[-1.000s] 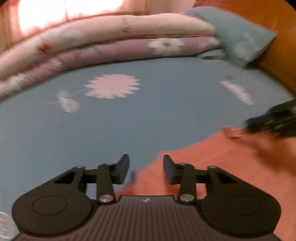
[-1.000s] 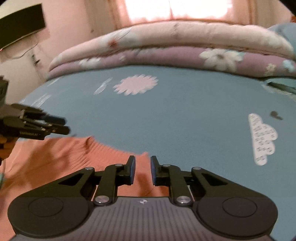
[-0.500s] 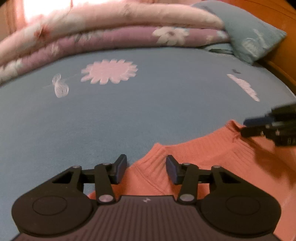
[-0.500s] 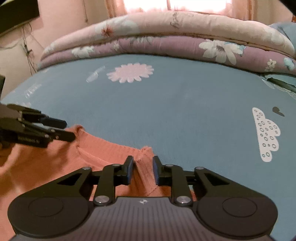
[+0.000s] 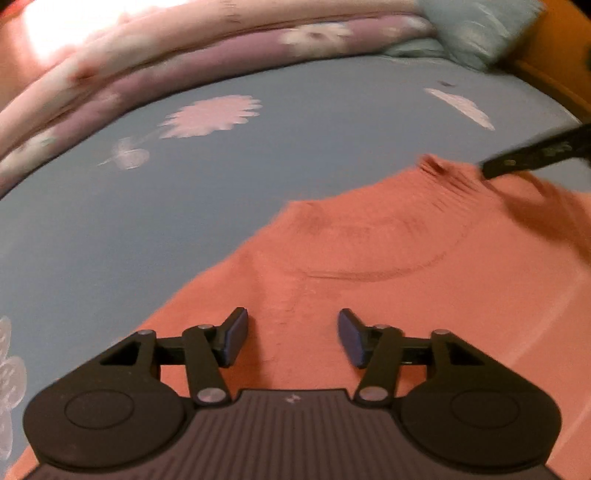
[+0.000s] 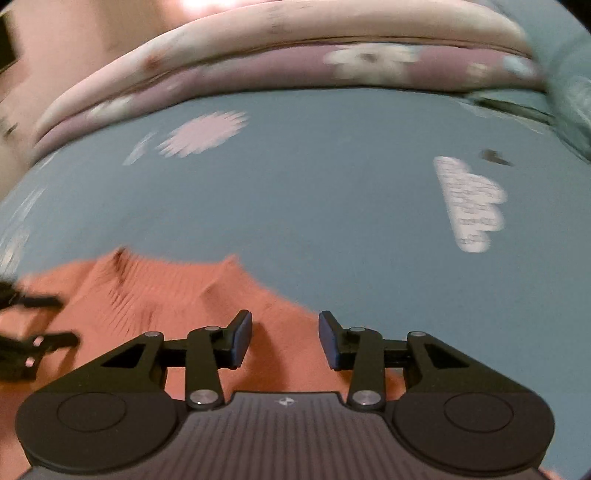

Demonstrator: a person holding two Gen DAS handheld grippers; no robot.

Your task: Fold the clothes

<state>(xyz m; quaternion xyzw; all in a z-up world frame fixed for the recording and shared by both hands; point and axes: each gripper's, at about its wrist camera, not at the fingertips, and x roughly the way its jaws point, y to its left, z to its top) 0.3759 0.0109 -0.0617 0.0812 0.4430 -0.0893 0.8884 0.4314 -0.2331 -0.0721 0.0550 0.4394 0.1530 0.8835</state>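
Blue flowered bedsheet (image 5: 332, 140) — folded quilts (image 6: 295, 55) behind — orange sweater (image 5: 406, 295).

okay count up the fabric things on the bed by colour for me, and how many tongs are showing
Orange: 1, the sweater
Blue: 1, the bedsheet with flower prints
Pink and purple floral: 1, the folded quilt
Teal: 1, the pillow
Black tongs: 2, the left tongs and the right tongs, both open over the sweater
Total: 6
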